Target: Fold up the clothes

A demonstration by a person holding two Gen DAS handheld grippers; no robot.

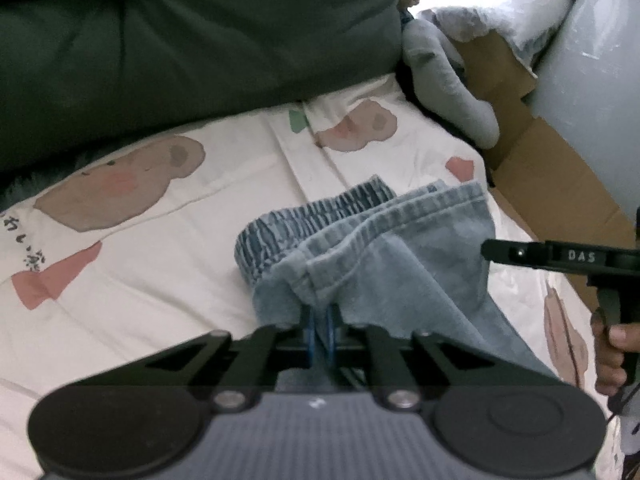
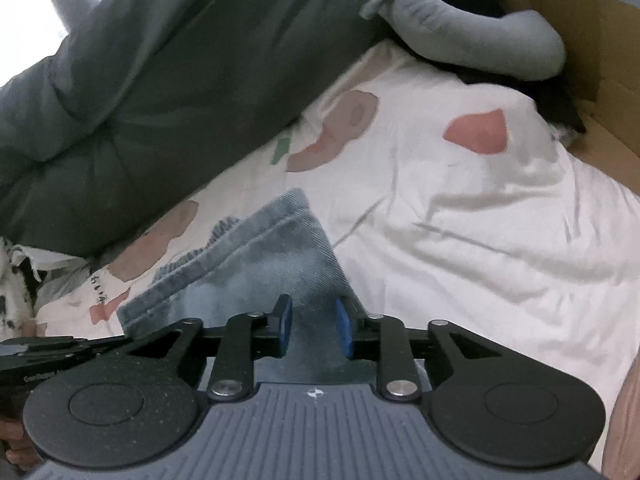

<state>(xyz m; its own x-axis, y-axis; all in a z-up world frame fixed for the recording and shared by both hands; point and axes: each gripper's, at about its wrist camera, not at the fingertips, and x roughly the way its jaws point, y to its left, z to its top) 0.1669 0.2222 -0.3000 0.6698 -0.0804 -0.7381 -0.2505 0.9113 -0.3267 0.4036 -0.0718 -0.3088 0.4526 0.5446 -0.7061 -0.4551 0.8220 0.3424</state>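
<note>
A bed fills both views, covered by a white sheet (image 1: 168,280) printed with brown bear faces and pink and green patches. A dark green quilt (image 1: 180,40) is bunched along the far side of the sheet, and a grey stuffed toy (image 1: 448,92) lies at the bed's edge against an open cardboard box (image 1: 560,184), with a white pillow (image 1: 520,4) behind it. A pair of light blue jeans (image 1: 400,248) lies on the sheet in front of both tools, folded over so that the gathered elastic waistband and a stitched hem edge sit side by side at the far end. The left gripper (image 1: 320,316) is clenched on the near edge of the jeans, its blue pads pressed together with a ridge of denim pinched up between them. In the right wrist view the right gripper (image 2: 314,320) sits low over the jeans (image 2: 280,248) at their right-hand edge; its blue pads stand apart with denim lying in the gap between them, and they do not visibly press on the cloth. From the left wrist view the right tool appears at the right of the picture as a black bar with a handle, held by a hand (image 1: 612,356) whose fingers wrap around the grip.
</note>
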